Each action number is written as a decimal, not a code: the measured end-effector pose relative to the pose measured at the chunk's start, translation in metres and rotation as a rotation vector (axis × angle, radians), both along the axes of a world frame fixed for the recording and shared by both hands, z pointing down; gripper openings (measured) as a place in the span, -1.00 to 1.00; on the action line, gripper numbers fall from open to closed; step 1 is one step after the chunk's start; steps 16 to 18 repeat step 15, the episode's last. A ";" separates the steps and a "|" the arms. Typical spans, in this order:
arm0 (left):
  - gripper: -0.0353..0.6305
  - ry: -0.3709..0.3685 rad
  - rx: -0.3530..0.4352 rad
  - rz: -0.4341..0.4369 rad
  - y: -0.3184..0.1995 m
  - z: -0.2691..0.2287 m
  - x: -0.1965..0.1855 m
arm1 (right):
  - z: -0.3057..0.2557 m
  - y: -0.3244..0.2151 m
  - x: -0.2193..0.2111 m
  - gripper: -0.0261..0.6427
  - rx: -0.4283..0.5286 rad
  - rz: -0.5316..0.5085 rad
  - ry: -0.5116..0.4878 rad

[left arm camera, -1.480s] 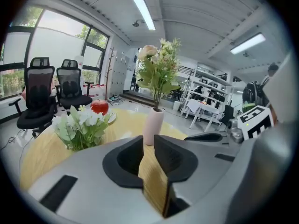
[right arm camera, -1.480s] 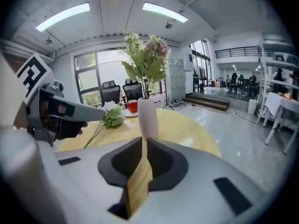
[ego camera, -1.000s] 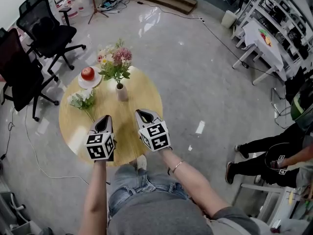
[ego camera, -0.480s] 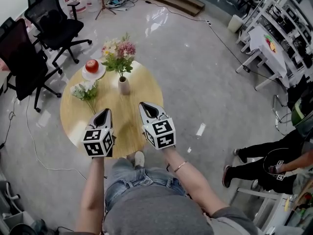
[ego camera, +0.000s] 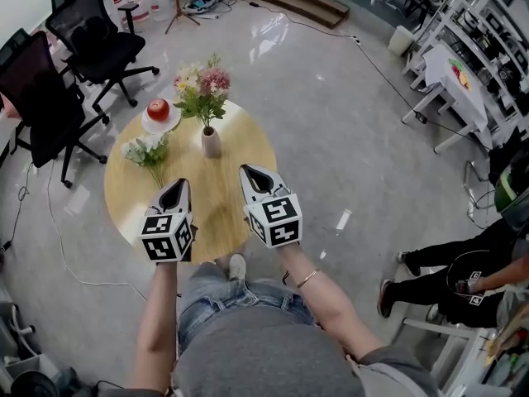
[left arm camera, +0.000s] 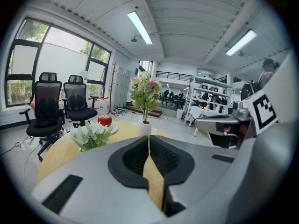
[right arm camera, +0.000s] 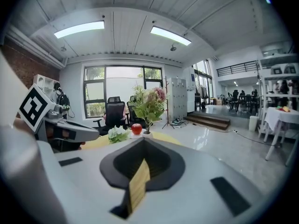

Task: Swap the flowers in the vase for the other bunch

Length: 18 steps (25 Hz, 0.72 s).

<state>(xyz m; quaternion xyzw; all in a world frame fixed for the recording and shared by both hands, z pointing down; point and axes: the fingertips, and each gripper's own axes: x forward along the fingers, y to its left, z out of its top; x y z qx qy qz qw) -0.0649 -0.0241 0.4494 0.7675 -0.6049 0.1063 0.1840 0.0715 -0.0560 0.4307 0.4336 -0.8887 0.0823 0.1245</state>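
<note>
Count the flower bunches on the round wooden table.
2. The pink-and-cream bunch stands in the small white vase toward the table's far side; the white, green-leaved bunch lies on the tabletop left of it. None looks hidden.

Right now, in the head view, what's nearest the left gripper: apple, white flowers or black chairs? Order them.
From the left gripper:
1. White flowers, just ahead.
2. Apple, farther back, left.
3. Black chairs, farthest, upper left.
</note>
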 end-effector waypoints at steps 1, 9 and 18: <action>-0.82 -0.002 0.001 -0.001 0.001 -0.001 0.001 | 0.000 0.001 0.002 -0.89 0.001 0.000 0.002; -0.82 -0.005 0.003 0.007 0.001 -0.004 0.006 | 0.000 0.002 0.004 -0.89 0.001 0.002 0.002; -0.82 -0.008 0.016 0.006 0.001 -0.009 0.006 | -0.003 0.002 0.003 -0.89 0.007 -0.006 0.000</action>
